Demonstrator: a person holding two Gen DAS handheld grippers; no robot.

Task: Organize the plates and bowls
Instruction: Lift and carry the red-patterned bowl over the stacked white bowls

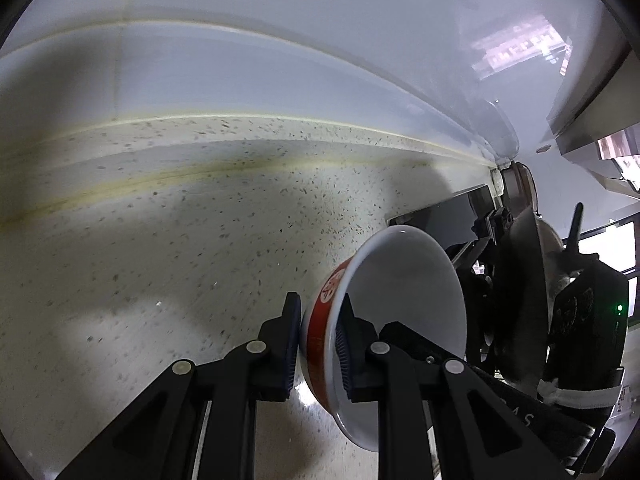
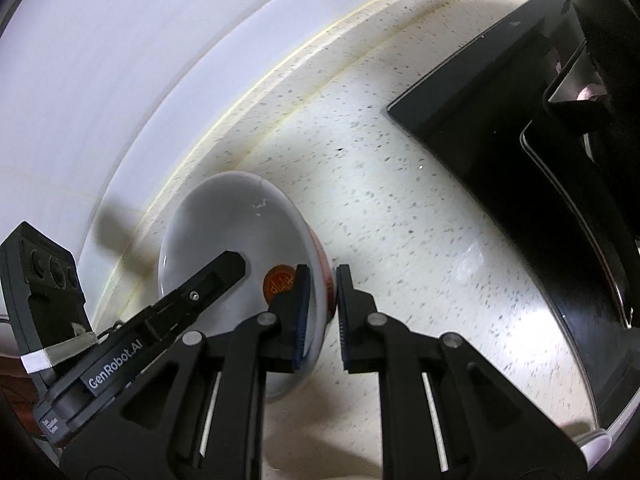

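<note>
The bowl [image 1: 384, 280], red outside and white inside, hung tilted above the speckled bench [image 1: 180, 240], both the left gripper [image 1: 318, 344] and right gripper [image 2: 322, 316] with jaws clamped on opposite rim walls, seemingly to steady its carry.

Bowl [image 2: 224, 232] rim partly hidden behind left tongs [image 2: 216, 276] — stovetop [image 2: 500, 152] cut off at edge.

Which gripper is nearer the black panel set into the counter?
Right. The right gripper, shut on the bowl, has the black panel just beyond it. The left gripper clamps the bowl's other side, with the bowl and right gripper between it and the panel.
</note>
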